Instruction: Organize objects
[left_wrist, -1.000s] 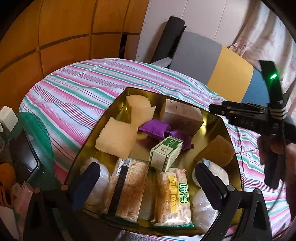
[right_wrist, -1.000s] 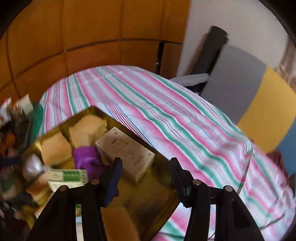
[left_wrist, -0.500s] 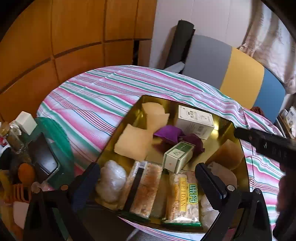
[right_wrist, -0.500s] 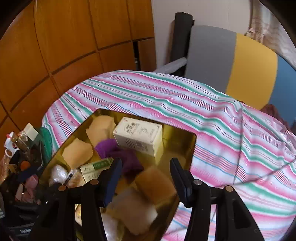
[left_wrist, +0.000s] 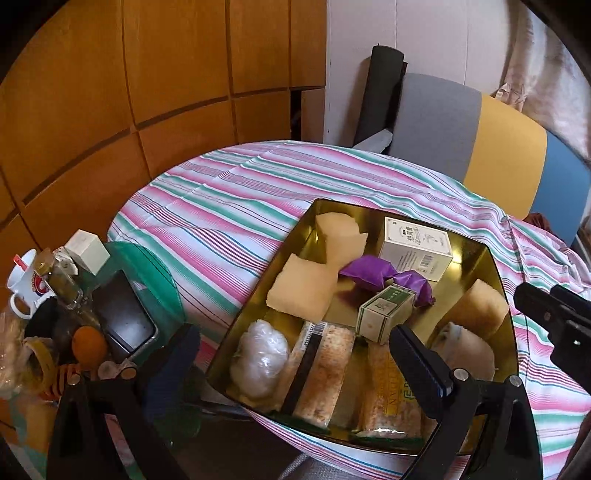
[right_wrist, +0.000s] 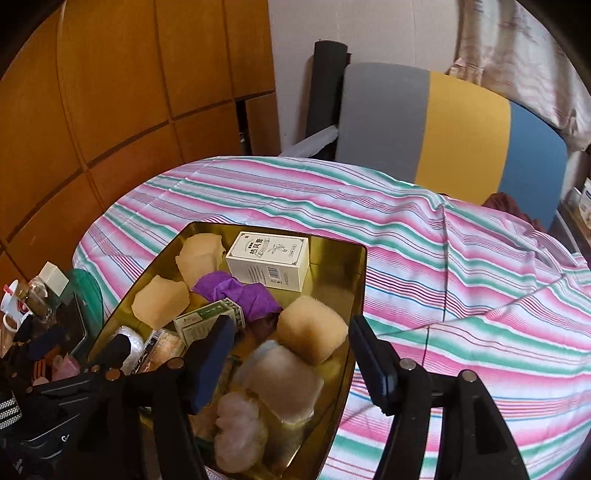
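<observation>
**Both grippers empty over gold tray**

Now the shiny gold metal tray (left_wrist: 493, 266) sits on the pink-green striped tablecloth (right_wrist: 443, 266), holding a white printed carton (right_wrist: 271, 263), purple crinkled wrapper (right_wrist: 236, 291), small green-white box (left_wrist: 384, 314) and tan sponge blocks (left_wrist: 301, 291). Left gripper (left_wrist: 295, 365) hangs above the tray's near edge, fingers wide apart, nothing between. Right gripper (right_wrist: 291, 365) has just been opening, fingers apart, gripping nothing.

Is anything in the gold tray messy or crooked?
Yes. The small green box sits tilted, propped on the purple packet, not flat like the white box. The tray itself is a jumble, with things lying at different angles.
</observation>
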